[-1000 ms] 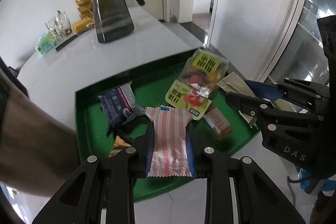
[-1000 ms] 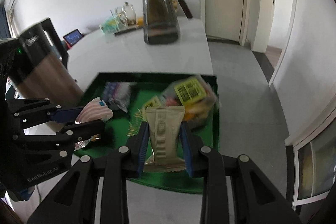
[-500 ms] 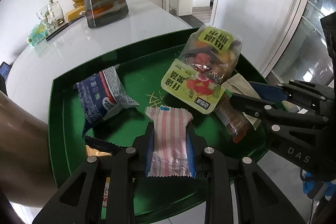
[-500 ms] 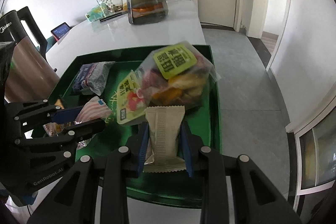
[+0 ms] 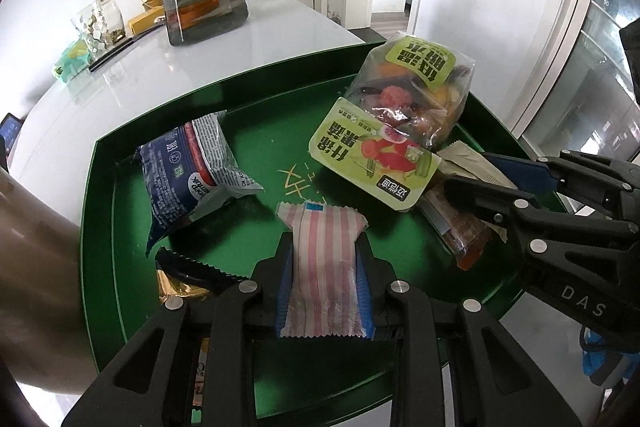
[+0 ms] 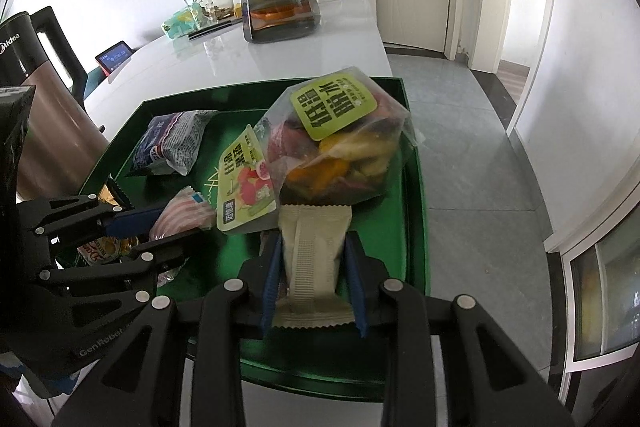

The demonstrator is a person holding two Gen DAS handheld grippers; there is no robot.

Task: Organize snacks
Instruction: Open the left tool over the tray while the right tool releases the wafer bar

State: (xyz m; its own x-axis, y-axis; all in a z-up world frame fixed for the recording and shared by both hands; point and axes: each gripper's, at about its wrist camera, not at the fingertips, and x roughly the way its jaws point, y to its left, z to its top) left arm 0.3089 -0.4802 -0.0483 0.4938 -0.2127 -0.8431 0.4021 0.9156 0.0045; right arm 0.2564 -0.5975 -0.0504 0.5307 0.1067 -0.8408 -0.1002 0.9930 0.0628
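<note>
While my left claw (image 5: 324, 267) clamps a pink-striped packet (image 5: 322, 259) and my right claw (image 6: 314, 267) a beige packet (image 6: 314, 255), just loosening, the green tray (image 5: 120, 163) ahead holds a fruit-crisp bag (image 6: 340, 139); kettle (image 6: 24, 75) reads "Midea".

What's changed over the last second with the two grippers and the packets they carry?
Both grippers sank toward the green tray, which now fills each view. The left gripper stays shut on the pink-striped packet. The right gripper holds the beige packet, its jaws just opening slightly. The tray's other snacks stayed put.

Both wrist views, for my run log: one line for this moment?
left gripper: holds pink-striped packet | right gripper: holds beige packet | both over green tray
</note>
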